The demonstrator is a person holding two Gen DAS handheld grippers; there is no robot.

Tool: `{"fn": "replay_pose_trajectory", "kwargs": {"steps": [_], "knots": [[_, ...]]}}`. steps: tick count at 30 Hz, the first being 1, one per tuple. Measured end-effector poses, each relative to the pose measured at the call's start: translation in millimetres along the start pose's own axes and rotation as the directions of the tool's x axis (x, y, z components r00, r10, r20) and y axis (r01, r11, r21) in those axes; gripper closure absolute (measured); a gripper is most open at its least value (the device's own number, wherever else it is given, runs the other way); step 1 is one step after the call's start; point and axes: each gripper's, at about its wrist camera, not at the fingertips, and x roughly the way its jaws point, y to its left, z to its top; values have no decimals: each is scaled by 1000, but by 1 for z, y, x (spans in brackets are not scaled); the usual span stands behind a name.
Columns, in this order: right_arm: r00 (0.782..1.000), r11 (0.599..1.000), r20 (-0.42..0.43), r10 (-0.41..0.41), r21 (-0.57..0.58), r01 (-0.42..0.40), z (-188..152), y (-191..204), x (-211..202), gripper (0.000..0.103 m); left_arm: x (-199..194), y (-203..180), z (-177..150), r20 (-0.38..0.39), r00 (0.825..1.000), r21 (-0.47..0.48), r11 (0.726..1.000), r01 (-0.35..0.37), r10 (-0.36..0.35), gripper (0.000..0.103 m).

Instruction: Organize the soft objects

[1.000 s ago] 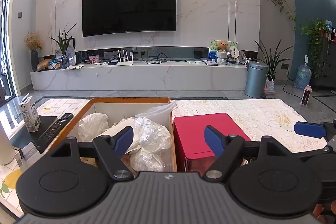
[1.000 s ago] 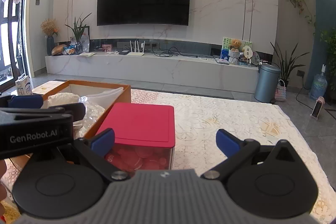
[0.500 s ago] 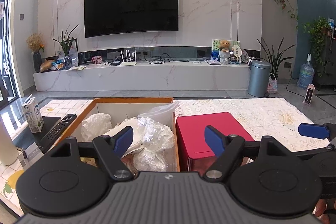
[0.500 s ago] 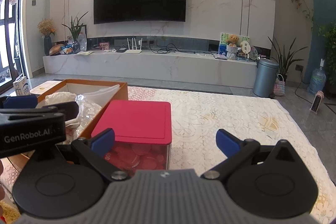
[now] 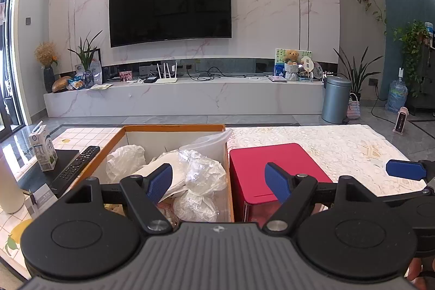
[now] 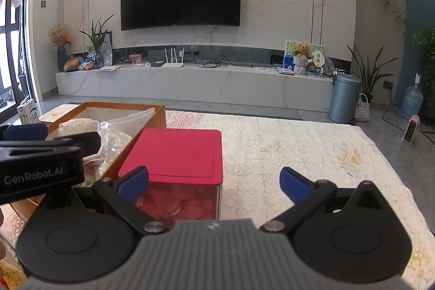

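Note:
An orange cardboard box (image 5: 174, 128) holds several crumpled clear and white plastic bags (image 5: 201, 175); it also shows in the right wrist view (image 6: 152, 113). A clear container with a red lid (image 5: 274, 165) stands right of the box, touching it, and shows in the right wrist view (image 6: 176, 154). My left gripper (image 5: 218, 180) is open and empty, held above the box's right wall. My right gripper (image 6: 214, 181) is open and empty, above the red container's near right corner. One right fingertip (image 5: 405, 170) shows in the left wrist view.
A lace cloth (image 6: 299, 148) covers the table to the right. A TV remote (image 5: 77, 167), a milk carton (image 5: 43, 152) and a white cylinder (image 5: 8, 186) are on the left. A TV bench (image 5: 185, 97) and a bin (image 5: 335, 99) stand behind.
Both grippers have shifted slightly, the views drifting a little; both stay open and empty. The box, bags and red container have not moved.

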Motion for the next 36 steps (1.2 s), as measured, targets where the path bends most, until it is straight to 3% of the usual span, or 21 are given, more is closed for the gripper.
{"fn": "replay_pose_trajectory", "kwargs": {"steps": [16,22,36], "knots": [[1000,1000,-4,1,8,-1,-1,-1,2,3,0,-1,-2,-3,1000,-10,1000,-2,2,12],[998,995,-34,43,88,-40,-2,-8,5,3,-1,0,-3,-1,1000,-38,999,9,-9,12],[1000,997,-19,25,73,-24,-2,-4,3,3,-5,-1,-1,-3,1000,-46,999,9,-9,12]]}}
